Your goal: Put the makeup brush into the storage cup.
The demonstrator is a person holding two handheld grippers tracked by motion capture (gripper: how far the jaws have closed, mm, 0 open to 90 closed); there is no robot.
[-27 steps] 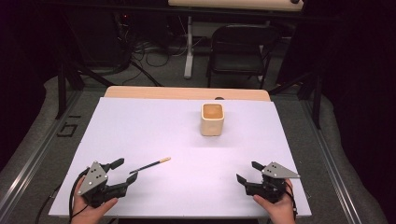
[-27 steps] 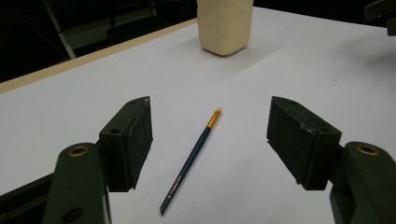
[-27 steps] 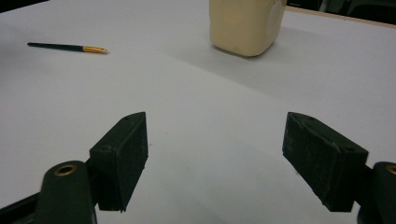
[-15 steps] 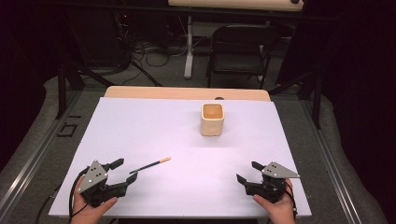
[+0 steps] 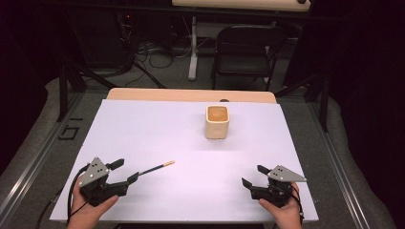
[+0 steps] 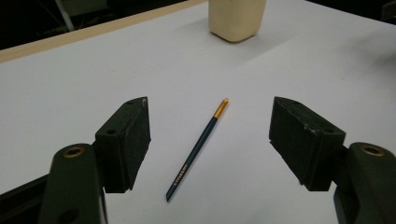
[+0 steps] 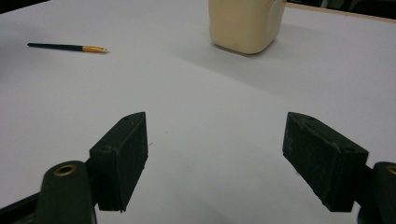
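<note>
A white table [image 5: 143, 129] with a wood strip along its far edge stands on grey carpet; a dark chair [image 5: 243, 52] sits beyond. Both grippers, left [image 5: 125, 171] and right [image 5: 253, 175], rest near the front corners, jaws wide apart, holding nothing. A pencil [image 5: 155, 168] lies just ahead of the left jaws; a cup [image 5: 217, 122] stands right of centre.

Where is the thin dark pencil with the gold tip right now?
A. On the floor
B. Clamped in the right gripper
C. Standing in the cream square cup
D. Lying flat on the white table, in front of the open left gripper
D: the thin dark pencil with the gold tip lies flat on the white table, ahead of the open left gripper and untouched by its fingers.
</note>
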